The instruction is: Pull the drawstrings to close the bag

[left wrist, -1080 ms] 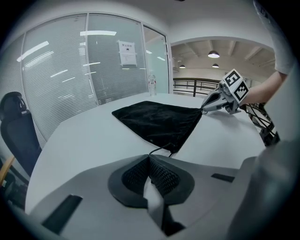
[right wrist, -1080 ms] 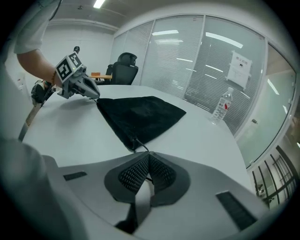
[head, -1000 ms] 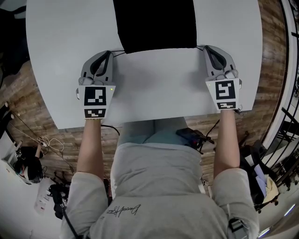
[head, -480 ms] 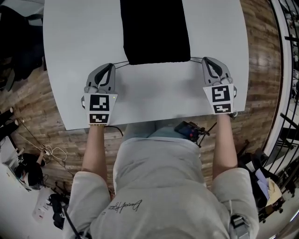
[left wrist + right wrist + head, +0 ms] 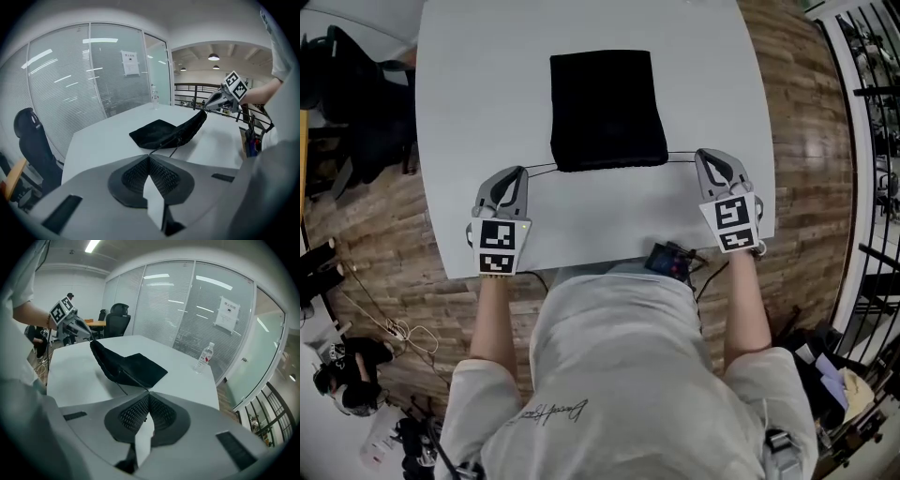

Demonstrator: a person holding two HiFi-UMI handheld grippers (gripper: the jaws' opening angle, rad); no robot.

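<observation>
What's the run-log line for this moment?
left hand-held gripper: shut on left drawstring | right hand-held gripper: shut on right drawstring | black drawstring bag: on white table, near edge lifted

A white table [image 5: 478, 112] with rounded corners stands on a floor [image 5: 802, 112] of brown wooden planks. A clear water bottle [image 5: 205, 357] stands upright on the table's far part, well apart from everything else on it. Beside the table runs a glass wall [image 5: 70, 79] with pale blinds behind it, and a paper notice [image 5: 130, 63] is stuck to one pane. A black office chair [image 5: 29, 136] stands beside the table, close to that wall. More dark chairs [image 5: 118, 317] stand farther off by a wooden desk [image 5: 96, 323]. Round ceiling lamps [image 5: 213, 57] are lit. A dark metal railing [image 5: 872, 122] borders the floor on one side, and loose cables [image 5: 389, 328] lie on the floor on the other.
</observation>
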